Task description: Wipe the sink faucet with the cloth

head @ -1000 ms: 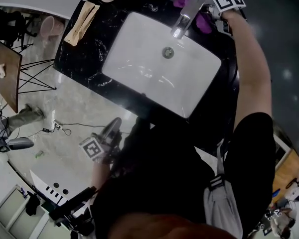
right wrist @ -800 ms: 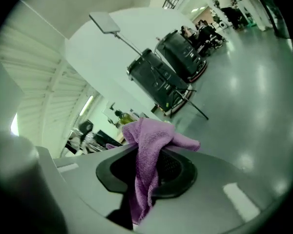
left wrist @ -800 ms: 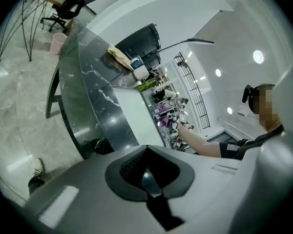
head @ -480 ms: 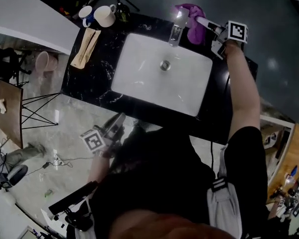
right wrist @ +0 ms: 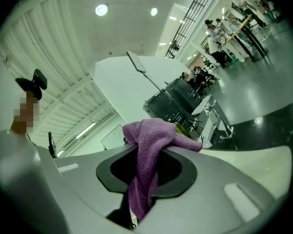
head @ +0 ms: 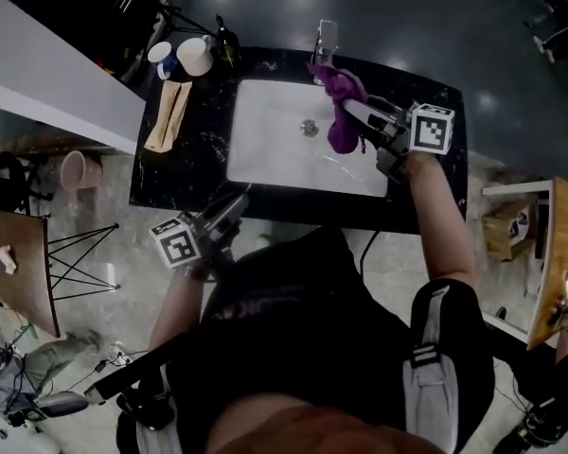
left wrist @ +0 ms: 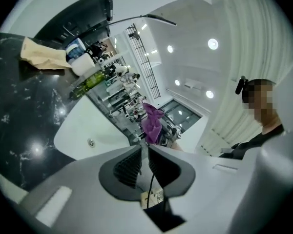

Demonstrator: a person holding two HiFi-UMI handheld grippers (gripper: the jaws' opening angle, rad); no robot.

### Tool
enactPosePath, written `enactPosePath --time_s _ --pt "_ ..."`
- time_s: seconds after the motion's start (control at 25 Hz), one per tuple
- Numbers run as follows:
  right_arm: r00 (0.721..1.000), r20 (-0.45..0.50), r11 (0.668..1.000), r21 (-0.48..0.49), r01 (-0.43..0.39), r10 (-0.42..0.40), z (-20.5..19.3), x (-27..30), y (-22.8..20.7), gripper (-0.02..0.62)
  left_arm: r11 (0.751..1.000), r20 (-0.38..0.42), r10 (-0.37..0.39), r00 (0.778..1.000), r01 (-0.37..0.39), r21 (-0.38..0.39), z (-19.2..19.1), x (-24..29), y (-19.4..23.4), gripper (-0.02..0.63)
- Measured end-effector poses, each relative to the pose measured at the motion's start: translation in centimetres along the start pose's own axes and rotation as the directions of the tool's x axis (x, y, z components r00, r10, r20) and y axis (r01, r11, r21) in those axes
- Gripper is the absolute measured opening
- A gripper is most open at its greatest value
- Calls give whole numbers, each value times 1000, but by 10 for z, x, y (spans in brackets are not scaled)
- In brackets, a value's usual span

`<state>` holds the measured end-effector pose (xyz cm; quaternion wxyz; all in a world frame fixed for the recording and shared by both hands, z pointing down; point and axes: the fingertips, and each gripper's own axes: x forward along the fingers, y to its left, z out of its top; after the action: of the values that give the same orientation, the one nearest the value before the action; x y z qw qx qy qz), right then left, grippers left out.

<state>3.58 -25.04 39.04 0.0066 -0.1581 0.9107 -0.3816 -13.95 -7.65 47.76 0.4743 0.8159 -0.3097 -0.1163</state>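
The black marble tabletop [head: 194, 168] with its white rectangular sink [head: 265, 159] stands amid open polished floor [head: 104, 206]. Over the basin, near the chrome faucet [head: 325, 38], hangs the purple microfibre cloth [head: 339, 102], clamped in the right tongs [head: 360, 113]. The left tongs [head: 229, 211], pressed together and empty, hover at the tabletop's near edge.

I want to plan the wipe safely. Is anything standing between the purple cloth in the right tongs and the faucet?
Nothing visible does. The cloth, clamped in the right tongs, hangs over the sink just in front of the faucet, with no object between them.
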Motion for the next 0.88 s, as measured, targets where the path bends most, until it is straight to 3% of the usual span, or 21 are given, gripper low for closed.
enactPosePath --time_s 0.2,0.44,0.68,0.8,0.88 --pt "996 -26 995 -41 86 -87 -86 19 48 94 991 -58 -127 990 129 42 6 17 -30 195" --pt "981 -41 979 -87 186 -190 -185 37 87 94 980 -124 -192 974 197 32 -17 45 -52 309" --pt "939 -45 902 -296 313 -341 -214 23 111 95 977 -210 -211 955 213 -10 -51 65 -65 324" --pt "939 -33 897 -308 316 -342 -220 12 123 95 975 -227 -219 949 222 -10 -64 71 -78 312" --pt "940 -22 902 -290 321 -341 -225 1 129 97 975 -232 -217 948 221 -10 -75 75 -84 266"
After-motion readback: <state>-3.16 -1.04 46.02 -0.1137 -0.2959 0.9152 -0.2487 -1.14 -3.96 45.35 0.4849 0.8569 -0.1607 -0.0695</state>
